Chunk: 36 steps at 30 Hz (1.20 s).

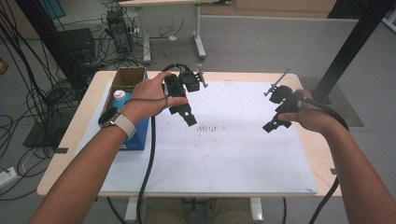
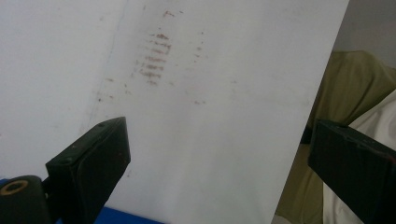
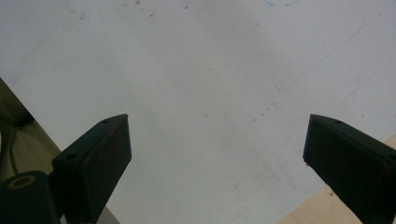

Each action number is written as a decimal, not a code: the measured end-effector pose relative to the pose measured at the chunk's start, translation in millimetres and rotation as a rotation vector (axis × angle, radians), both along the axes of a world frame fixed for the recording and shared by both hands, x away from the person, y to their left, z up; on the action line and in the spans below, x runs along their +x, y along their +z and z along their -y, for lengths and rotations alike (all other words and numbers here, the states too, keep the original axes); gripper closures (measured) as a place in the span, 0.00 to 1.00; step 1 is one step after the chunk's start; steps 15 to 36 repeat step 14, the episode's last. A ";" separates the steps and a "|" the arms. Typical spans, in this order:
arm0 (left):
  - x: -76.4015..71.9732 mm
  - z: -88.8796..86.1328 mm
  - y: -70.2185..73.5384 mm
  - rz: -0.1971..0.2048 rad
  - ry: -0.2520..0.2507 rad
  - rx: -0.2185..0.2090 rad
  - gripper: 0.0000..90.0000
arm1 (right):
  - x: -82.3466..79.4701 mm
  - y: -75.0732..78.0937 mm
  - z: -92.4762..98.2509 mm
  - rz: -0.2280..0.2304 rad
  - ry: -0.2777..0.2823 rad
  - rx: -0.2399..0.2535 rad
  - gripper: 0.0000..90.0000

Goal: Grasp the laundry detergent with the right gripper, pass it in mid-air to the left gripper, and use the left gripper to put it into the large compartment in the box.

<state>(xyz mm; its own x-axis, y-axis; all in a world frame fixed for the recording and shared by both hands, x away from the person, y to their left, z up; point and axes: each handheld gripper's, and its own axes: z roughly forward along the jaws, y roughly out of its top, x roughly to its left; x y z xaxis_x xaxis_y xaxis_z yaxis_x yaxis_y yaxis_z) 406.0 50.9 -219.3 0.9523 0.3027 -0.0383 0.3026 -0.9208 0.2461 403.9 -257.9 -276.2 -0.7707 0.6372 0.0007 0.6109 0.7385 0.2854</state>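
Near edge of the desk (image 1: 60, 154): both forearms enter, each hand raised above the white mat (image 1: 224, 154). The left gripper (image 1: 187, 116) hangs over the mat's left-centre, the right gripper (image 1: 273, 125) near its right edge; on both, the jaws stand wide apart and hold nothing. By the far left corner, a white-capped bottle (image 1: 120, 98) stands in a cardboard box (image 1: 128, 77), apart from either gripper. Judged step: approach, with no grasp begun. The next move likely calls for carrying the left gripper back to the bottle.
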 end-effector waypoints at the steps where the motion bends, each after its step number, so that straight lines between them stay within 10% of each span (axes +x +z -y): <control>1: 0.0 0.2 0.0 0.000 0.000 0.000 0.07 | 0.1 -0.1 0.3 0.001 0.001 0.000 0.08; 36: 0.3 -3.5 1.4 0.006 0.013 -0.010 0.07 | -1.1 -0.5 2.7 0.005 -0.004 0.000 0.08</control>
